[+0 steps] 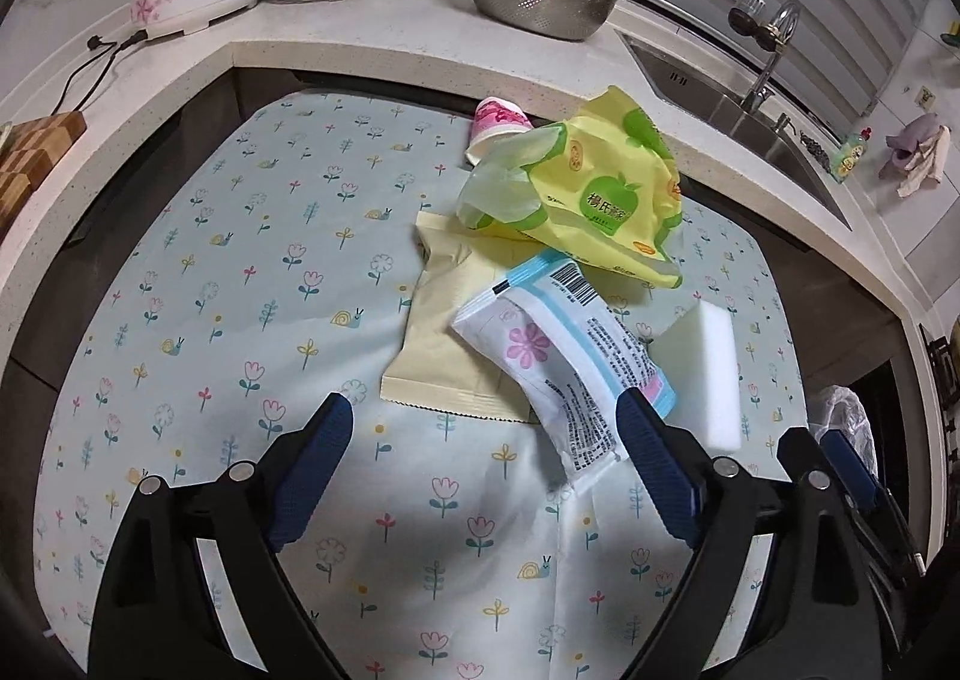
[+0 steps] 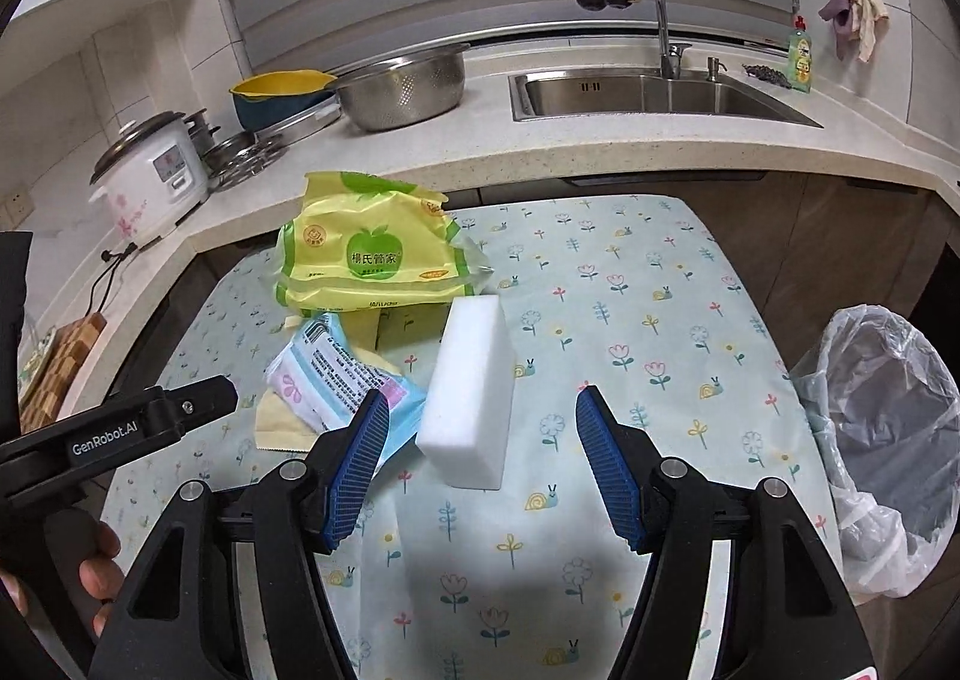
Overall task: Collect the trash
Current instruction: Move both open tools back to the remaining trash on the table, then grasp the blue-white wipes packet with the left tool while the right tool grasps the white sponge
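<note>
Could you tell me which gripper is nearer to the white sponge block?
Right. The right gripper is open with the white sponge block between its fingers; the left gripper, also open, sits further left by the wrappers.

yellow-green wrapper [image 2: 372, 254]: "楊氏管家" on its green apple
left gripper [image 2: 150, 422] body: "GenRobot.AI" in white letters
white pack [image 1: 564, 356]: barcode and small print, too fine to read

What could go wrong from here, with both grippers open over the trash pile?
1. The white-and-blue wrapper overlaps the beige packet and leans on the white sponge block; a grab may drag its neighbours.
2. The left gripper and right gripper sit close and could collide.
3. The lined bin stands off the table's right edge; a drop could miss.
</note>
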Demonstrator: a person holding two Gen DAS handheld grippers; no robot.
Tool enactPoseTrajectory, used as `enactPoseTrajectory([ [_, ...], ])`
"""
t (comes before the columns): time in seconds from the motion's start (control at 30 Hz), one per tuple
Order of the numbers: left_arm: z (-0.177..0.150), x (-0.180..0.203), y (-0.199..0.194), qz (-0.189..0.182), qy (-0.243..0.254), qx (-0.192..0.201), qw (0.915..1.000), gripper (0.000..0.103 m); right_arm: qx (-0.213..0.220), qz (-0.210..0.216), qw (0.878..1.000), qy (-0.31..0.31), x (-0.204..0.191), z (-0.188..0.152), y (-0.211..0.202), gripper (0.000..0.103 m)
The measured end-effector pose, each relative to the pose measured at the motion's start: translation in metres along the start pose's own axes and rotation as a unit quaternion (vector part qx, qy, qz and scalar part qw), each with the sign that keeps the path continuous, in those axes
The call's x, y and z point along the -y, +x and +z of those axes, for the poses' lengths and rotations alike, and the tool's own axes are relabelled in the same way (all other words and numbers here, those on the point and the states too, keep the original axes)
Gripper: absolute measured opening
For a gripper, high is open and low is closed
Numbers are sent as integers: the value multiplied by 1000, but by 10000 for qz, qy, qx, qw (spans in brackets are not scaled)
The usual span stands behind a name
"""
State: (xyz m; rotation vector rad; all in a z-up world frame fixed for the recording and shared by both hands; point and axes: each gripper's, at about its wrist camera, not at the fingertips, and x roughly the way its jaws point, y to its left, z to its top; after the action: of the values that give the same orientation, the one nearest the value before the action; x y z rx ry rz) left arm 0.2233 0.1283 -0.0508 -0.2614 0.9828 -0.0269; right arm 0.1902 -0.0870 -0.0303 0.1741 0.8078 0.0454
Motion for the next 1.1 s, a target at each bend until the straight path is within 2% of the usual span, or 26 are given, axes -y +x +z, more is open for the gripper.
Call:
enactPoseTrajectory([
  [0.3, 4, -4, 24, -119, -317, -263, 9991, 91, -304, 13, 9995, -9, -7, -5, 41, 63],
  [0.6, 11, 17, 48, -196, -354, -454, 9982, 92, -423, 32, 9991, 69, 4, -7, 60, 62],
  [0.67, 12, 21, 52, -198, -366, -489, 9979, 92, -443, 65, 9990, 90, 8, -7, 62, 56],
  [0.7, 13, 24, 55, -204, -375, -508, 9978, 92, -477, 103, 9987, 109, 11, -7, 63, 47],
  [0.73, 13, 25, 57, -205, -385, -523, 9977, 92, -505, 126, 9986, 121, 13, -7, 65, 42],
  [0.77, 14, 28, 59, -202, -400, -544, 9975, 92, -518, 142, 9985, 133, 15, -7, 65, 31],
  [1.0, 18, 42, 77, -197, -467, -703, 9962, 90, -354, 173, 9986, 359, 39, -7, 55, 29],
  [1.03, 18, 43, 80, -212, -463, -716, 9961, 88, -333, 167, 9985, 395, 42, -7, 54, 29],
  [1.1, 16, 45, 82, -215, -425, -758, 9960, 78, -305, 158, 9984, 444, 47, -6, 51, 29],
])
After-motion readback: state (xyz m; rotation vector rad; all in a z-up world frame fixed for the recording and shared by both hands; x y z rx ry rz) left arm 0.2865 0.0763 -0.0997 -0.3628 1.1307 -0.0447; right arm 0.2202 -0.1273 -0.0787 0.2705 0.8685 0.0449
